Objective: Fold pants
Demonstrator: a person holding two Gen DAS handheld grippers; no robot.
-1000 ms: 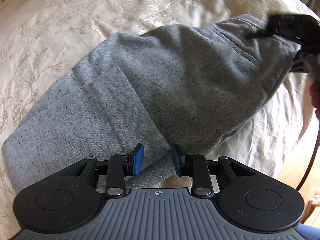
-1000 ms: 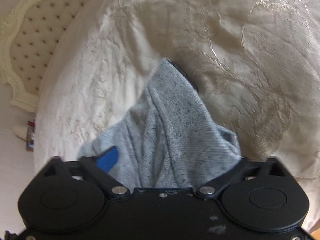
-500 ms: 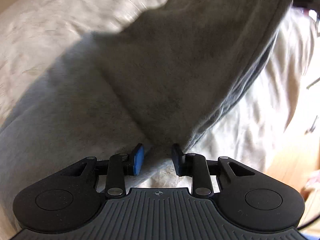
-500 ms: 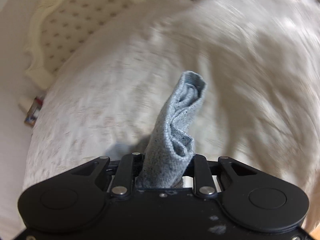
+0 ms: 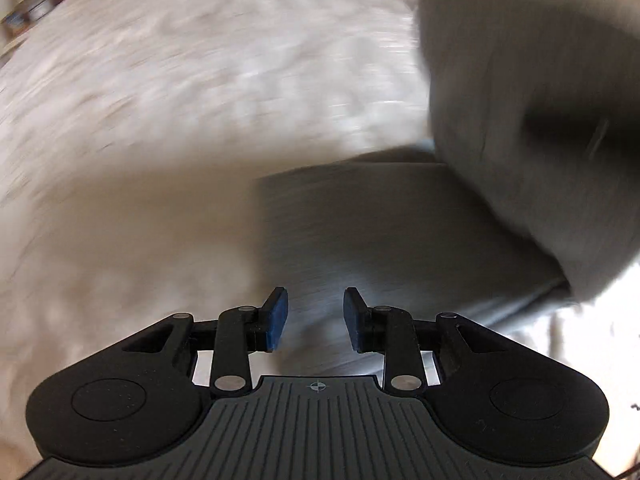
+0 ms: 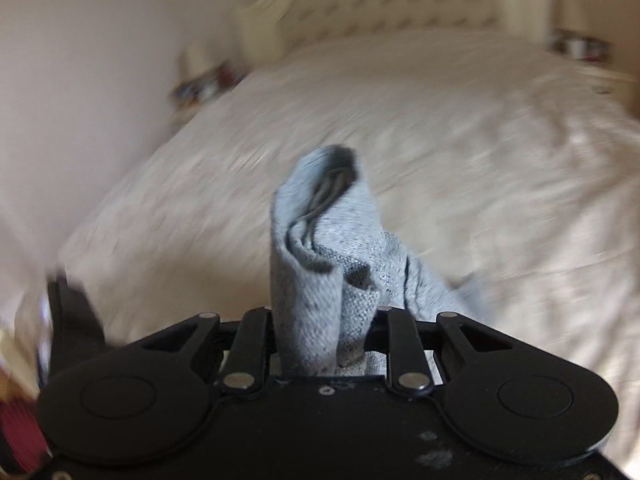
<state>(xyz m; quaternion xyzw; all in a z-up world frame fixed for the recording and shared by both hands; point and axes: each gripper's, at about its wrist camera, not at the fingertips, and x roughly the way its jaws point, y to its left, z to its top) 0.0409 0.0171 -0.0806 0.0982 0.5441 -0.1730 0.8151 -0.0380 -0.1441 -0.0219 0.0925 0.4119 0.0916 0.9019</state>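
Right gripper (image 6: 324,320) clamps bunched pants (image 6: 320,264) mid-frame to carry the fold; left gripper (image 5: 315,318) narrowly open, empty, over the bed (image 5: 180,100).

Bedspread (image 5: 180,80) motion-blurred — pants (image 5: 520,120) smeared, cut off right; right tool (image 6: 324,320) pads hidden by fabric.

Matt speckled grey knit cloth pants (image 6: 320,280), cream cloth bedspread (image 6: 460,140), tufted padded headboard (image 6: 384,0).

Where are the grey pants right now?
The pants are bunched between the right gripper's closed fingers above the cream bed; in the left wrist view they hang at right, ahead of the open left gripper.
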